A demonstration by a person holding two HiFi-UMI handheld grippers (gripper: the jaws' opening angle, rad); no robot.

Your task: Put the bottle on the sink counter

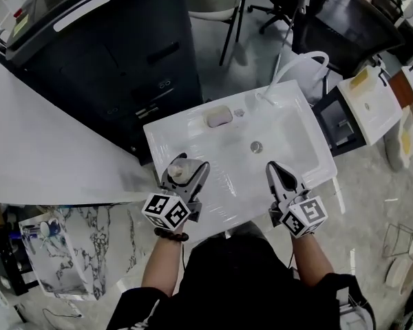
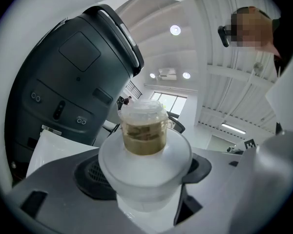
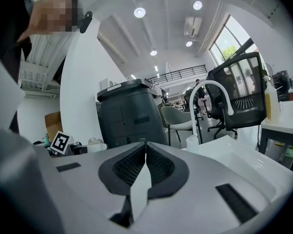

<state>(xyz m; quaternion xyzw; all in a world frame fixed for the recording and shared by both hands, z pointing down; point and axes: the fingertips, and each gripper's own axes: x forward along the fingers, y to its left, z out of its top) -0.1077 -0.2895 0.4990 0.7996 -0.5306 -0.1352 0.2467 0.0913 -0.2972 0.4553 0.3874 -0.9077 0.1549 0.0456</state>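
Observation:
A small translucent white bottle (image 2: 143,130) with a brownish band under its clear cap sits between the jaws of my left gripper (image 2: 144,172), which is shut on its wide body. In the head view the bottle (image 1: 180,171) and left gripper (image 1: 186,173) are over the front left rim of the white sink (image 1: 166,133). Whether the bottle's base touches the rim is hidden. My right gripper (image 1: 274,170) hovers over the sink's front right part, shut with nothing in it; its pads meet in the right gripper view (image 3: 143,144).
A pinkish soap bar (image 1: 219,117) lies on the sink's back rim, near the drain (image 1: 257,146) and the white arched faucet (image 1: 300,62). A dark grey machine (image 1: 103,47) stands behind the sink. A white curved counter (image 1: 41,143) runs along the left.

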